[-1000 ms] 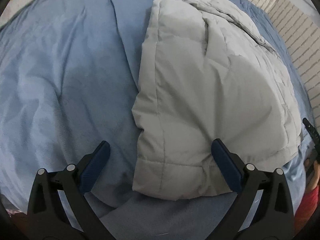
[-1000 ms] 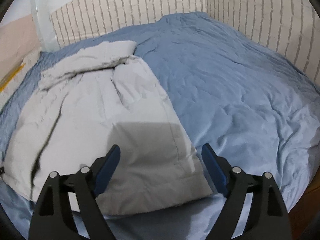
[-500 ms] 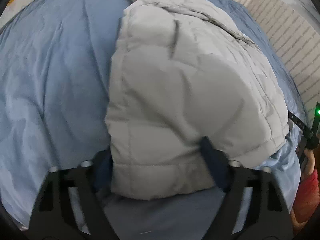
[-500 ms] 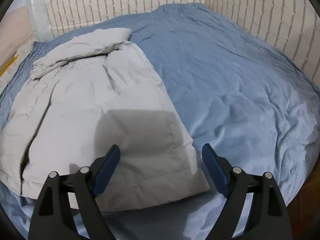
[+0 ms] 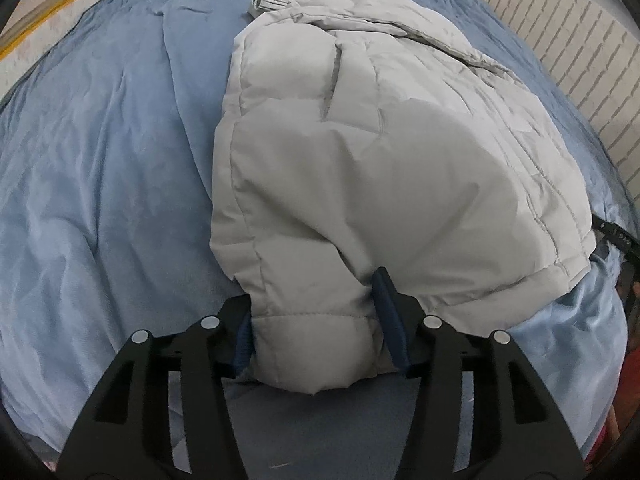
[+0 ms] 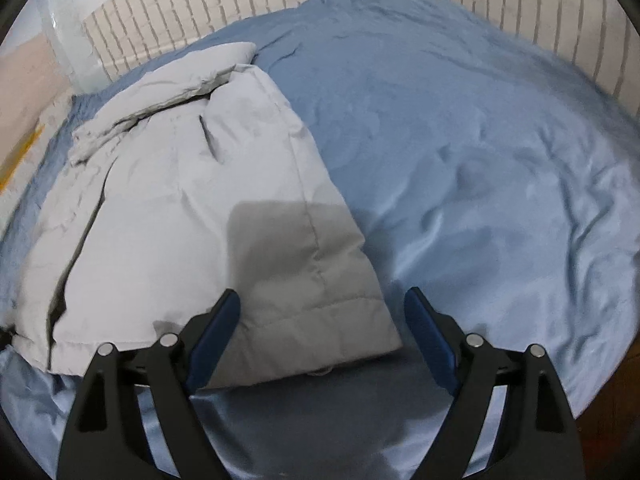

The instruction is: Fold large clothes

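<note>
Left wrist view: bed (image 5: 100, 168) with its blue sheet fills the frame, and my grey puffer jacket (image 5: 380, 152) lies across it, collar end far, hem end near me. Jacket is already narrowed lengthwise, sleeves not visible, so I'd judge we're at the hem-to-collar fold. My left gripper (image 5: 316, 320) has just been closing and now pinches the near-left hem corner, padded fabric bunched between the blue pads (image 5: 390, 320).

Right wrist view: same jacket (image 6: 180, 200) on the bed (image 6: 480, 140), near-right hem corner sitting between my right gripper (image 6: 322, 320) pads (image 6: 214, 330) but not pressed; jaws stand wide, nothing held.

Next move, as I read it: drop the right gripper onto that corner and close, grabbing all layers, since puffer fill is thick and slippery. Then lift both corners together and carry them toward the collar, keeping the hem edge straight so the fold lands square.

Containers: none in either view. A clear plastic item (image 6: 68, 52) stands by the far wall; can't tell what it is.
</note>
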A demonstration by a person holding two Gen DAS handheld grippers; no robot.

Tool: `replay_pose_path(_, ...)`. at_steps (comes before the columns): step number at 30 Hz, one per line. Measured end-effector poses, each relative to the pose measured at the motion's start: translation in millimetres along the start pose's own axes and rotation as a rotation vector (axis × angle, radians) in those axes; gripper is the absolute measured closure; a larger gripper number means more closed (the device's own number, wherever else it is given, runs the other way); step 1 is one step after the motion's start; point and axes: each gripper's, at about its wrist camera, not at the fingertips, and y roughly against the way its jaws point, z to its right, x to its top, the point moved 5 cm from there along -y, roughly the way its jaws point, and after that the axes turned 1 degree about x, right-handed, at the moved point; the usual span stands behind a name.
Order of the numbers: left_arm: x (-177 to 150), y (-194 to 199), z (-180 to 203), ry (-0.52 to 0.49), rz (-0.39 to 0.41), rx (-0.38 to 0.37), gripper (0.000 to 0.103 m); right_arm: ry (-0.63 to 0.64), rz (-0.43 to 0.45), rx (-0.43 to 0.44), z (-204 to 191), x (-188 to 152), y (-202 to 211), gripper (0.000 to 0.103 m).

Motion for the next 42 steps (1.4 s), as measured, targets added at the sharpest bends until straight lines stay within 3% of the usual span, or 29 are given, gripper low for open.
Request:
replay_pose_path(4, -1, -1, -4, 0.031, 0.000, -0.018, 0.046, -0.013, -0.053, 0.130, -5, 4, -9, 0.014)
replay_pose_path(6, -1, -1, -3, 0.030, 0.002, -0.010, 0.044, 0.039, -0.064, 0.116, -13, 3, -12, 0.017)
replay_pose_path(8, -1, -1, -4, 0.031, 0.002, -0.006, 0.042, 0.059, -0.054, 0.102, -16, 3, -10, 0.033)
replay_pose_path(9, -1, 0, -5, 0.033, 0.002, -0.007, 0.041, 0.055, -0.044, 0.095, -15, 4, -7, 0.050)
replay_pose_path(10, -1, 0, -5, 0.038, 0.002, -0.005, 0.041, 0.052, -0.035, 0.104, -15, 4, -4, 0.059)
replay_pose_path(13, -2, 3, -7, 0.040, 0.002, 0.005, 0.036, 0.096, -0.024, 0.100, -19, 3, 1, 0.068)
replay_pose_path(15, -2, 6, -7, 0.034, 0.009, 0.011, 0.036, 0.112, -0.038, 0.074, -22, 4, -3, 0.067)
replay_pose_path(18, -2, 11, -9, 0.037, 0.017, 0.012, 0.034, 0.106, -0.054, 0.047, -23, 8, -11, 0.054)
replay_pose_path(22, -3, 17, -21, 0.087, 0.013, 0.019, 0.025, 0.084, -0.085, 0.048, -20, 8, -21, 0.045)
replay_pose_path(27, -3, 31, -36, 0.148, 0.029, -0.027, 0.025, 0.068, -0.084, 0.053, -18, 6, -22, 0.045)
replay_pose_path(32, -8, 10, -29, 0.149, -0.069, -0.078, 0.026, 0.053, -0.084, 0.052, -16, 6, -22, 0.044)
replay_pose_path(36, -4, 1, -15, 0.094, -0.077, -0.034, 0.025, -0.007, -0.087, 0.092, -11, 6, -15, 0.042)
replay_pose_path(39, 5, 4, -13, 0.082, -0.064, -0.059, 0.054, 0.000, -0.090, 0.086, -13, 6, -15, 0.042)
replay_pose_path(41, 10, 4, -13, 0.070, -0.054, -0.050, 0.065, -0.003, -0.105, 0.060, -14, 9, -20, 0.045)
replay_pose_path(42, 13, 5, -13, 0.062, -0.046, -0.042, 0.069, -0.004, -0.103, 0.050, -15, 12, -21, 0.051)
